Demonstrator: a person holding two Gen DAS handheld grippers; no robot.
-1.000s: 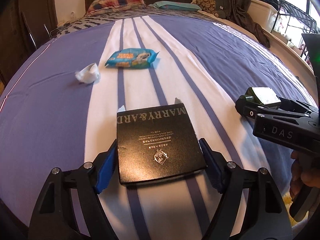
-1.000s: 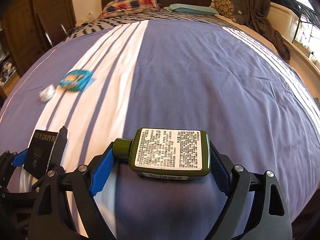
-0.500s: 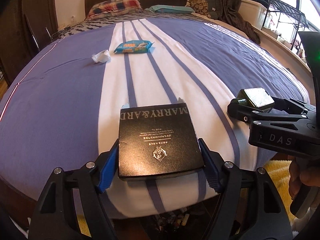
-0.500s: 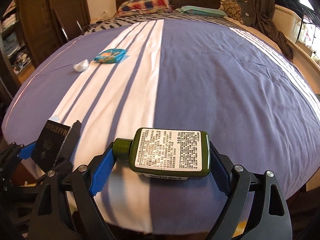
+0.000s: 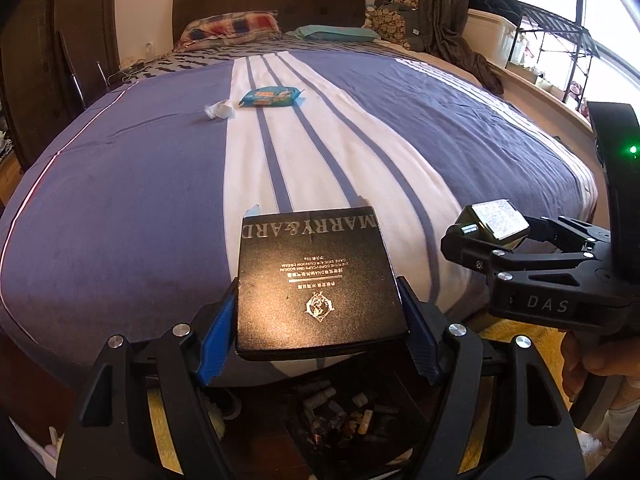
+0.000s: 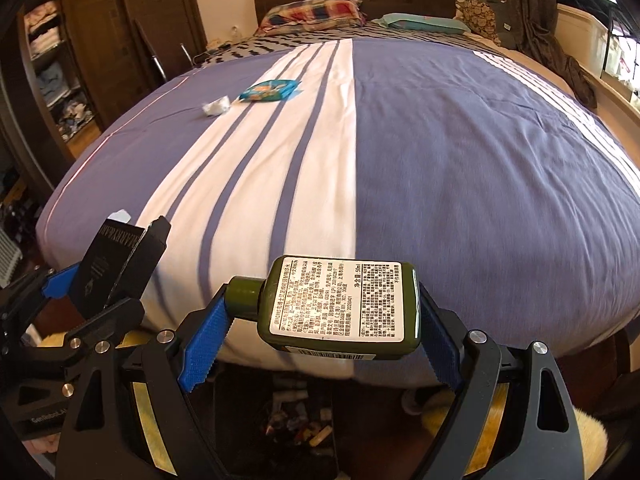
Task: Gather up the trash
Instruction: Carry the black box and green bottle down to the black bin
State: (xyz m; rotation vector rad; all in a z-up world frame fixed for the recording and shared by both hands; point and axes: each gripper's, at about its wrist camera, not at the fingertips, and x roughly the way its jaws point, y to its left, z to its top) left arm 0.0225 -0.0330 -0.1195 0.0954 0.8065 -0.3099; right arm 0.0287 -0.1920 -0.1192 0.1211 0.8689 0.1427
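The jaws of the left gripper (image 5: 320, 312) clamped a black box (image 5: 318, 284); the right gripper's (image 6: 320, 320) clamped a green bottle (image 6: 340, 308), both above the near edge of the bed (image 6: 440, 152). Far away lay a blue packet (image 5: 271, 97) and a tissue (image 5: 219, 110).

The left hand-held gripper (image 5: 320, 312) points downward, blue pads pressed on a black box (image 5: 316, 284). The right hand-held gripper (image 6: 320, 316) (a hand (image 5: 592, 364) on its handle) clamps a green bottle (image 6: 340, 308), tilted likewise.
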